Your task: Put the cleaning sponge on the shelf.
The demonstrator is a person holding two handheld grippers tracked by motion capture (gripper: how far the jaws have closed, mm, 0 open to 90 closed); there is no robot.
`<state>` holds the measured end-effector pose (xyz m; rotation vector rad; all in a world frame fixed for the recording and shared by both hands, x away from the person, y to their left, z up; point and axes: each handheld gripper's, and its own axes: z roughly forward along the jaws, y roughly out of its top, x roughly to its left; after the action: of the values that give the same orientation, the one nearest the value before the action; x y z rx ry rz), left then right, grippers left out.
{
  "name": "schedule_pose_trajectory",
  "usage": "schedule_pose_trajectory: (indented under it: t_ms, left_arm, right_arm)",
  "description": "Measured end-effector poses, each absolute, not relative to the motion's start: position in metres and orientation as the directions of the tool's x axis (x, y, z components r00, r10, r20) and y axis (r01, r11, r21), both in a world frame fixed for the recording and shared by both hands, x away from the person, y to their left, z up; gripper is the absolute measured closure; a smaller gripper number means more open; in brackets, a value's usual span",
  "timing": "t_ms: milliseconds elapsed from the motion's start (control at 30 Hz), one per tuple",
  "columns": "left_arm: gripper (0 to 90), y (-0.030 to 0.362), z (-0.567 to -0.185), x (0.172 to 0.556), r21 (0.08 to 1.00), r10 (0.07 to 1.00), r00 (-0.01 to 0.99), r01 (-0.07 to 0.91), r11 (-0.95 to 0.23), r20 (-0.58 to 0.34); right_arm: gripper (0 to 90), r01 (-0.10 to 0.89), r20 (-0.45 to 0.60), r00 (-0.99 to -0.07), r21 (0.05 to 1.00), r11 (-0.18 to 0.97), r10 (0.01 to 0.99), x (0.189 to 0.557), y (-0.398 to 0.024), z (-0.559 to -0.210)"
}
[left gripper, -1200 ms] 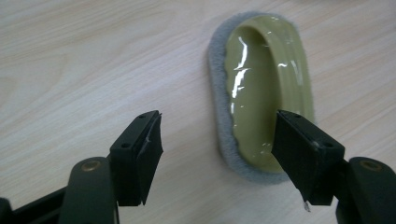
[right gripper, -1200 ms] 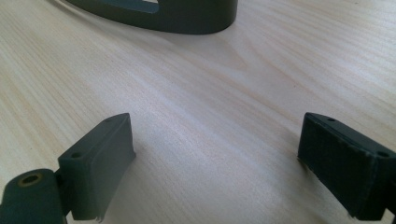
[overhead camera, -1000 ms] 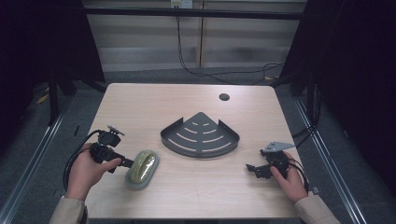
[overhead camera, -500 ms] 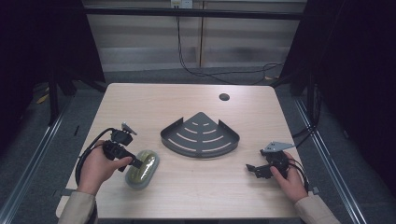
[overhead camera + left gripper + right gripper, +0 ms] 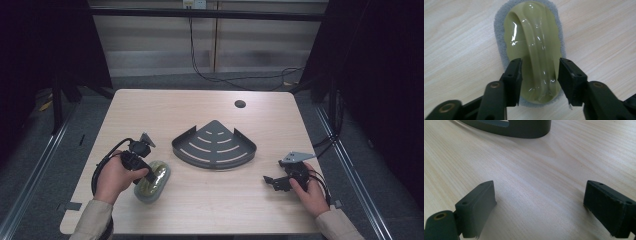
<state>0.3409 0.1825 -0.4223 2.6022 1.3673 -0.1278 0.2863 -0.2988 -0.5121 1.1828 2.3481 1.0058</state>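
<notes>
Left gripper (image 5: 539, 75) straddles the handle ridge of the scrubber (image 5: 534, 47) at the table's (image 5: 200, 210) front-left; jaws have just been closing, pads apparently touching the ridge. Squeeze centered, lift straight. Corner rack (image 5: 214, 145) sits mid-table. Right gripper (image 5: 541, 207) rests wide open, empty.

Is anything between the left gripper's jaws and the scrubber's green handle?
Nothing visible. The left gripper straddles the near end of the scrubber, and its jaws have just been closing on the glossy green handle, with bare table on both sides.
</notes>
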Motion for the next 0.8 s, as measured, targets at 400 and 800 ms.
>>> schedule_pose_trajectory:
  t_ms: [400,800]
  left_arm:
    - [70.8,0.176,-0.416,0.347,0.107,0.815,0.561,0.828,-0.55,-0.147]
    - [70.8,0.181,-0.401,0.356,0.113,0.797,0.581,0.814,-0.569,-0.165]
  right_arm:
    - [9.8,0.568,0.025,-0.603,0.715,0.408,0.797,0.286,-0.299,-0.512]
    - [9.8,0.568,0.024,-0.604,0.715,0.408,0.797,0.286,-0.299,-0.512]
